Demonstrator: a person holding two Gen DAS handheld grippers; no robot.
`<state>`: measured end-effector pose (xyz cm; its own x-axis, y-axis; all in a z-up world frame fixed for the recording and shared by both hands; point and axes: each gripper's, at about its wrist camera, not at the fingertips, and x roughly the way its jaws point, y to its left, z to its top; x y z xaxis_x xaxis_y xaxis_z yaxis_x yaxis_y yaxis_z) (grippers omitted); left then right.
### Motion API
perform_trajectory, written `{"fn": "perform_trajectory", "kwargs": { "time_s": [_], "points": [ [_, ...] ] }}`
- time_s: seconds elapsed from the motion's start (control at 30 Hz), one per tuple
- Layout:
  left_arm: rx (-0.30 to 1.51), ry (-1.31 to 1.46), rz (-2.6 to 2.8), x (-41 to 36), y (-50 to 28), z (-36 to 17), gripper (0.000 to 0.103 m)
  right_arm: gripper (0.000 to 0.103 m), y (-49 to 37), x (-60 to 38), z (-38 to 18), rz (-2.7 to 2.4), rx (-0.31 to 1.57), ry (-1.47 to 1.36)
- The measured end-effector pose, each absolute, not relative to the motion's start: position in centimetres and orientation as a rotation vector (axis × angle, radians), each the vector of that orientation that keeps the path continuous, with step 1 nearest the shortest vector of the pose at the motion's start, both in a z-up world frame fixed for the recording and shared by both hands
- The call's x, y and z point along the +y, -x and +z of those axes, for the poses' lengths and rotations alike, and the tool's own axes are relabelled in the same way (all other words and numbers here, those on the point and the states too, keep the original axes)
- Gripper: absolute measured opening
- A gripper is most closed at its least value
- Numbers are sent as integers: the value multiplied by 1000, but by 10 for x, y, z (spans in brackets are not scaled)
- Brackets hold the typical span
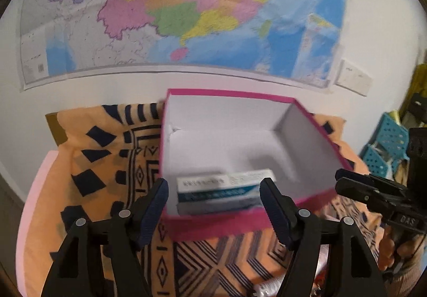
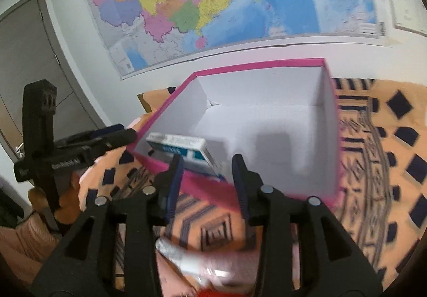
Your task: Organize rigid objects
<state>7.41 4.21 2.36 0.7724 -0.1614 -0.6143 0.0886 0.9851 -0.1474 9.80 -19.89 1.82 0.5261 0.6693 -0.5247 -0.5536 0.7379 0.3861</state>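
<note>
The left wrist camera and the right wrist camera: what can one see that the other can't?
Only the left wrist view shows the blue baskets at the right edge. Only the right wrist view shows the grey door and a blurry white packet near the bottom. Both show the pink box with a small blue-and-white box inside, the patterned cloth and the wall map.
</note>
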Motion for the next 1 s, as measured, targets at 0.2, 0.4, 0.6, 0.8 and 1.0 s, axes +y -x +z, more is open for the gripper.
{"fn": "perform_trajectory", "kwargs": {
  "time_s": [0.2, 0.4, 0.6, 0.8, 1.0],
  "points": [
    [693, 110, -282, 18, -45, 16, 73, 44, -73, -245, -4, 647, 743, -212],
    [814, 108, -427, -22, -33, -15, 73, 44, -70, -276, -37, 564, 833, -271],
    [894, 139, -492, -47, -30, -37, 73, 46, -76, -288, -60, 531, 906, -321],
    [954, 137, -512, -63, -32, -49, 71, 59, -83, -290, -74, 536, 940, -362],
    [999, 155, -504, -67, -37, -57, 59, 59, -87, -289, -84, 557, 968, -394]
  ]
}}
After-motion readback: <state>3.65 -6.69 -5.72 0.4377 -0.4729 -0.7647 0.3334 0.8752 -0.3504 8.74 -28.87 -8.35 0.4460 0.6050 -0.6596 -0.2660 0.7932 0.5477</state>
